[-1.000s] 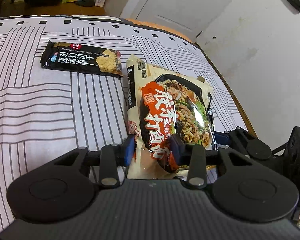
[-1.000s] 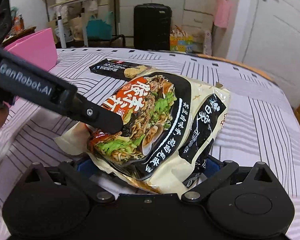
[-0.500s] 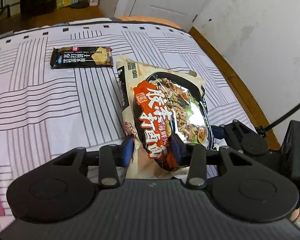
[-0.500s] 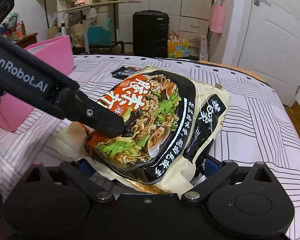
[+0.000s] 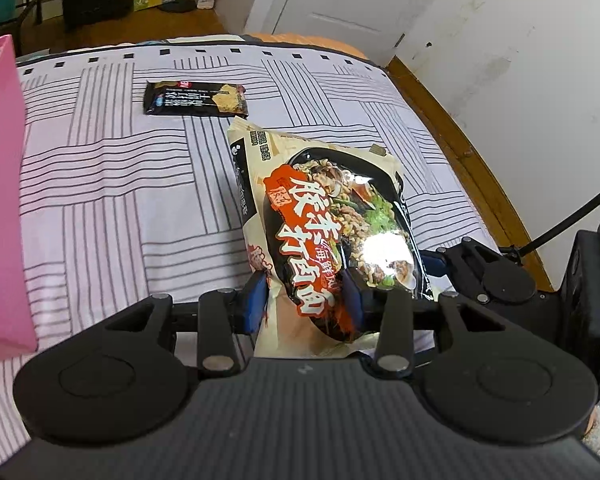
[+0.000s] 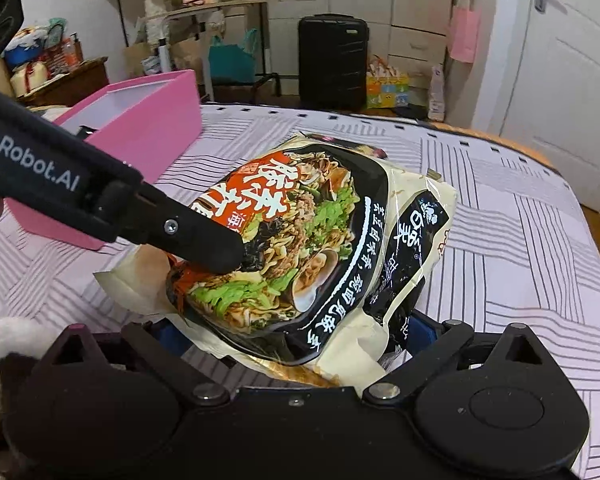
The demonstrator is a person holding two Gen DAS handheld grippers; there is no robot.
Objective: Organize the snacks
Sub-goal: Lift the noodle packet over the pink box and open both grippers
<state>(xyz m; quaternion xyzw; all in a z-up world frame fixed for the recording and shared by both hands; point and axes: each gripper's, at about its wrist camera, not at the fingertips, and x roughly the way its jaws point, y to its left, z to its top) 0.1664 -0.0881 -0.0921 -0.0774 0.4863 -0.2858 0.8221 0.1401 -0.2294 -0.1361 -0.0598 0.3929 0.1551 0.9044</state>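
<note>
Noodle packet (image 5: 332, 236) between both grippers' fingers (image 5: 256, 300), above striped bedspread (image 5: 112, 184).

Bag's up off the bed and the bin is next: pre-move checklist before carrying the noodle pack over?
1. Left gripper shut on the noodle pack at its near end: ok.
2. Right gripper on the same pack, blue pads at its two sides: ok, though the wrapper hides the contact.
3. Pack clear of the bed: looks lifted, underside cannot tell.
4. Pink bin open on top, with room for the pack: cannot tell, little of the inside shows.
5. Path from pack to bin free of things: ok, only bedsheet shows between.
6. Cracker packet lies apart from the pack, out of the way: ok.
</note>
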